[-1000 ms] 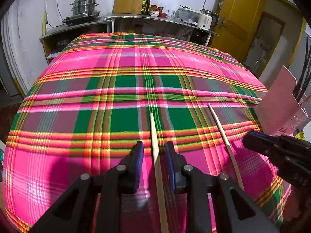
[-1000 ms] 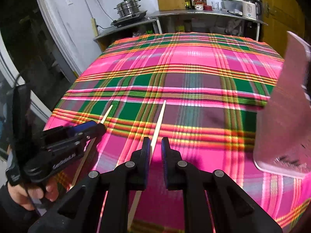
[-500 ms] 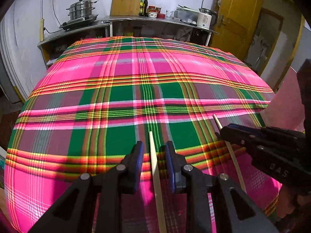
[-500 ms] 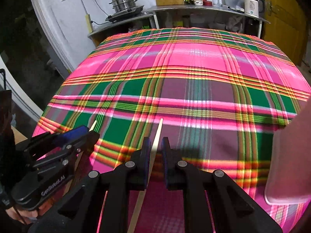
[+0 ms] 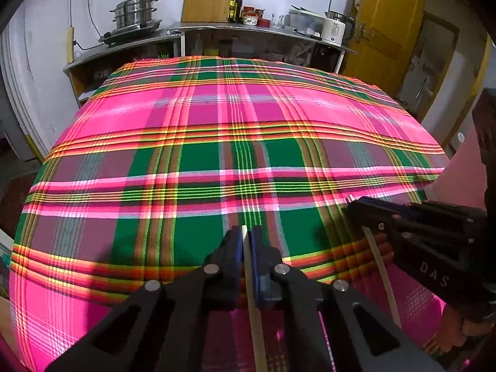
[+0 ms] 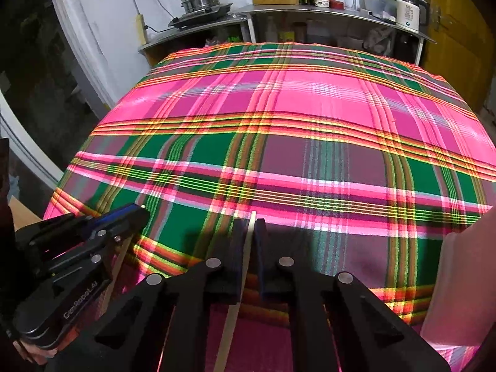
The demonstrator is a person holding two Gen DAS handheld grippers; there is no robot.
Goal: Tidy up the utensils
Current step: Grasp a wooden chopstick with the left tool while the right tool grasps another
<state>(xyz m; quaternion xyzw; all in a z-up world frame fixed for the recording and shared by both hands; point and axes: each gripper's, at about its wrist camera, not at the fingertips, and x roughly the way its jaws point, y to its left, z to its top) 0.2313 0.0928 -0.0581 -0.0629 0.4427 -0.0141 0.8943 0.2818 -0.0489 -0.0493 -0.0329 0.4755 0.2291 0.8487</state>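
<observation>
— Chopsticks, two pale wooden sticks, both at the near edge of the pink-and-green plaid tablecloth (image 5: 248,117). Status?

— Left gripper (image 5: 245,249) has just closed its jaws on the left chopstick (image 5: 252,310); the tip shows just past the pads. Right gripper (image 6: 251,241) has likewise just clamped the right chopstick (image 6: 238,285).

— Lifted yet?

— Can't tell. Both sticks run back low over the cloth near the table's edge, each pinched near its far end.

— And the holder?

— A pale pink plastic container (image 6: 458,279) stands at the right edge of the right wrist view, well apart from both sticks. I judge grasping done; carrying over and dropping in are left. Its contents aren't visible.

— Anything else to tidy?

— No other utensil shows on the cloth.
</observation>
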